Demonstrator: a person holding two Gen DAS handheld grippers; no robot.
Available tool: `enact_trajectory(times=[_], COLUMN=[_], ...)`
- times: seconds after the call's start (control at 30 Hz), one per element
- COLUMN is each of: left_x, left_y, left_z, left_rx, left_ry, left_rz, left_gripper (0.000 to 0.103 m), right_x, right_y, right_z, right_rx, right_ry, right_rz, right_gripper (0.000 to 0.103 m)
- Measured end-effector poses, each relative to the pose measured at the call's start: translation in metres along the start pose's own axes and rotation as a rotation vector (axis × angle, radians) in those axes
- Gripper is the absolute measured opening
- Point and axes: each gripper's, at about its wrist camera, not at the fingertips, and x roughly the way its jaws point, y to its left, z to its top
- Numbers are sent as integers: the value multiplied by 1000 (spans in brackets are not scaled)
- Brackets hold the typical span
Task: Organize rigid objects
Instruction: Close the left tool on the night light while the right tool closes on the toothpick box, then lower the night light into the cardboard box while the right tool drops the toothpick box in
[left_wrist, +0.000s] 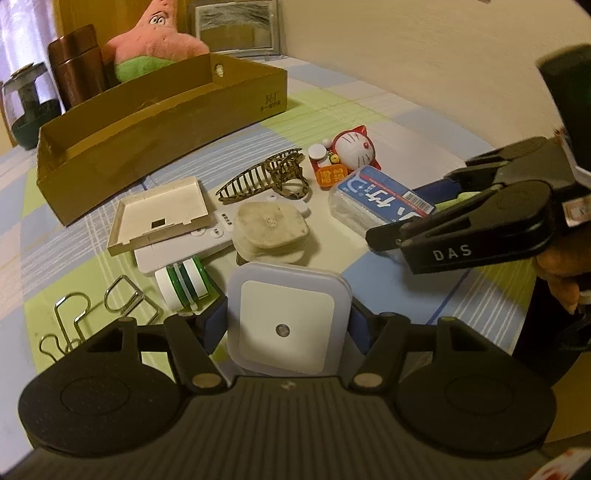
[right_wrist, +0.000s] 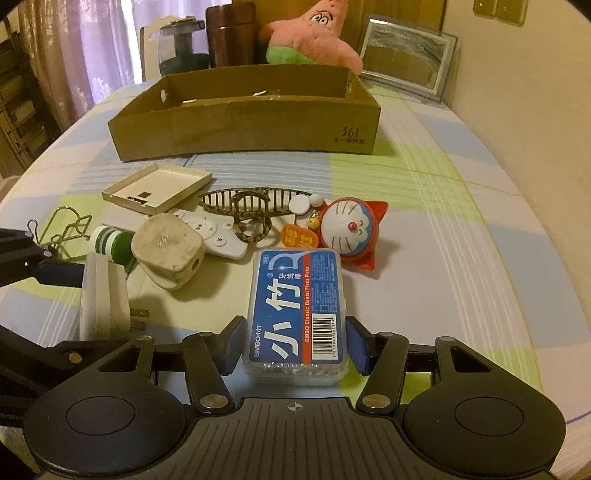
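Lengthwise toward the cardboard box (right_wrist: 243, 114), the floss box (right_wrist: 295, 310) sits gripped by the right tool (right_wrist: 293, 350).

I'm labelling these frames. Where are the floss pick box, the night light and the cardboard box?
floss pick box (right_wrist: 295, 314), right wrist view, blue label.
night light (left_wrist: 286, 325), left wrist view, white front face.
cardboard box (right_wrist: 243, 133), right wrist view, front wall.

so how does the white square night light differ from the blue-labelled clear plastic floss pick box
The white square night light is plain, with one small round sensor on its face; the blue-labelled clear plastic floss pick box is printed with text and a barcode. The night light is square, the box long and rectangular. The night light has metal plug prongs, the box none. Both have rounded corners and each sits between a hand-held gripper's pads.
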Motion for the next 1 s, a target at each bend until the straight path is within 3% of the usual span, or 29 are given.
enact_trajectory(times=[0.2, 0.47, 0.8, 1.0], left_x=[-12, -37, -44, -25], left_y=[-3, 9, 81, 131], left_z=[5, 26, 102, 143], left_rx=[-38, -187, -336, -367], left_ry=[-25, -57, -149, -170], left_rz=[35, 105, 245, 289], left_gripper=[62, 62, 62, 62], right_x=[-17, -43, -31, 14], right_y=[-4, -9, -12, -12], right_z=[1, 18, 125, 198], right_rx=[13, 45, 3, 6], right_ry=[-30, -85, -201, -204], right_rz=[3, 51, 141, 185], right_gripper=[53, 53, 53, 53])
